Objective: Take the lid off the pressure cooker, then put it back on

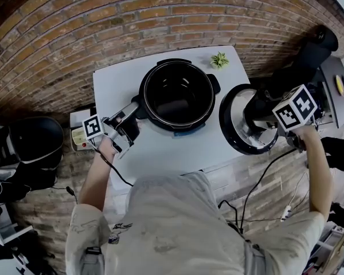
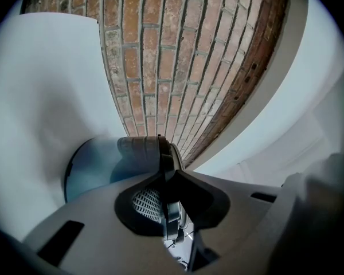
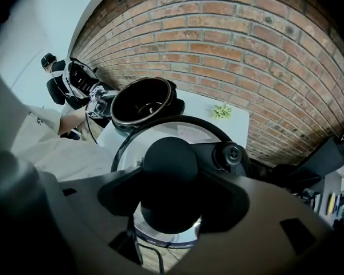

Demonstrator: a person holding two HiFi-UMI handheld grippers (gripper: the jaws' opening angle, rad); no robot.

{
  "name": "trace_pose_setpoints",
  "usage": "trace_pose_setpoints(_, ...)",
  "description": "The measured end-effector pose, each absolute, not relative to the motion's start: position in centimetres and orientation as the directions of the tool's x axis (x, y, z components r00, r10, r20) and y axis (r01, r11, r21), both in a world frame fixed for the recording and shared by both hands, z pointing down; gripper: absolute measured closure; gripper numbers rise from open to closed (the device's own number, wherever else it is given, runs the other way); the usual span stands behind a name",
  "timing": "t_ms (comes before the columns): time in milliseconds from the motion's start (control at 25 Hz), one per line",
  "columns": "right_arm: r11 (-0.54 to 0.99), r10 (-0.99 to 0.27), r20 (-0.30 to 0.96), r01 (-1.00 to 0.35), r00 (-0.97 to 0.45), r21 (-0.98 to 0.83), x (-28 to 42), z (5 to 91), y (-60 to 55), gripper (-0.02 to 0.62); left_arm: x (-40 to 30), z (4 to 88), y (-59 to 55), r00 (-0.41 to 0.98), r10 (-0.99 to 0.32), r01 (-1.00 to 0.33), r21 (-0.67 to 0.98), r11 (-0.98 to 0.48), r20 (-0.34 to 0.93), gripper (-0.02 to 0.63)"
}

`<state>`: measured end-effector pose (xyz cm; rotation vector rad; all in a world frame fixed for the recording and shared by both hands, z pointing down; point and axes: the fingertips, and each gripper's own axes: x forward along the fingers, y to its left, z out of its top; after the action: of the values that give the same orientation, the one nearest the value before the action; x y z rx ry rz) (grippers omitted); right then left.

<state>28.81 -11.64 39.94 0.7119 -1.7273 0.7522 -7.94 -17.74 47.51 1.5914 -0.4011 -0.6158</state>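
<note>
Black and open-topped, the pressure cooker [image 1: 178,96] stands near the middle of a white desk [image 1: 117,82], mouth facing straight up and its two handles lying on a left-to-right line. The left tongs [image 1: 129,116] reach in level from the near left and are closed almost fully on the cooker's left side handle [image 2: 143,150], which sits pinched between the pads. The lid [image 1: 236,132] is off the pot and well to its right, at the desk's right edge, held in the air. The right tongs [image 3: 171,188] point steeply down onto it, spread fairly wide and clamped on its round black knob [image 3: 169,171]. The round lid lies nearly flat, knob side up, with a small valve [image 3: 234,153] right of the knob. A small green plant [image 1: 219,59] sits at the desk's far right.
</note>
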Motion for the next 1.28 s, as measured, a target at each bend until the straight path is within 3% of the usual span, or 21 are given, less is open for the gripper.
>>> trace_pose_setpoints(1280,0.586,-0.069,0.984,-0.805,-0.165,-0.093,27.8,59.0,-11.0,0.302,-8.1,47.5,-17.8,0.77,-0.618,0.115,0.987,-0.109,-0.158,0.535)
